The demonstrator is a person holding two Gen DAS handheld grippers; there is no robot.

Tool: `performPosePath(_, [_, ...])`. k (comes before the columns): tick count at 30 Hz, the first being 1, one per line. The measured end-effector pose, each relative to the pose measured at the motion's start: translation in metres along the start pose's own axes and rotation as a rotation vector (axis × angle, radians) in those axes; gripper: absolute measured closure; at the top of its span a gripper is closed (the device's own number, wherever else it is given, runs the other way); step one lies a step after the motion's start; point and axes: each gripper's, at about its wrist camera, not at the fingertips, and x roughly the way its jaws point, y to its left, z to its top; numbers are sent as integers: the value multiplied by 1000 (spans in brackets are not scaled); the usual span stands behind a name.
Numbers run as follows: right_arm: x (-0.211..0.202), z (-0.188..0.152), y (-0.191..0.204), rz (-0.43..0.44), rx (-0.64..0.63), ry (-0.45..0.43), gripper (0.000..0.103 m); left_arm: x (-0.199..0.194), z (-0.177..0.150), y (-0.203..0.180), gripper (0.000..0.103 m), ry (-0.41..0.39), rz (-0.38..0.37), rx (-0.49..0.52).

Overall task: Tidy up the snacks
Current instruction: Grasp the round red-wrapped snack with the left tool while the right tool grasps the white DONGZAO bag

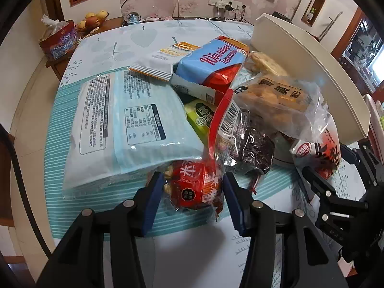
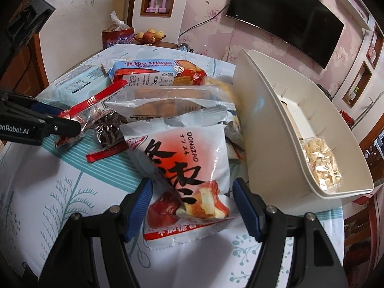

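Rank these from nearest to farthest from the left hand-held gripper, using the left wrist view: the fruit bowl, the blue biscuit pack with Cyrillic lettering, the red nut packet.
1. Red nut packet: between the left hand-held gripper's fingers.
2. Blue biscuit pack: mid-table, atop the snack pile.
3. Fruit bowl: far left, on the sideboard past the table.

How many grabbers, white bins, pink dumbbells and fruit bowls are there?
grippers: 2 (left gripper, right gripper)
white bin: 1
pink dumbbells: 2
fruit bowl: 1
Total: 6
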Motion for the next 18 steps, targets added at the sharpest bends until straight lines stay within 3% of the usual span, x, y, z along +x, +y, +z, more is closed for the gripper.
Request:
performPosePath(4, [2, 3, 0, 9, 0, -1, 35, -1, -3, -1, 53, 6, -2, -2])
performPosePath(13, [1, 4, -7, 52, 0, 4, 49, -8, -13, -7, 54, 36, 14, -36])
performPosePath(18, [-3, 2, -9, 75, -4, 18, 51, -19, -20, -14, 54, 48, 44, -71])
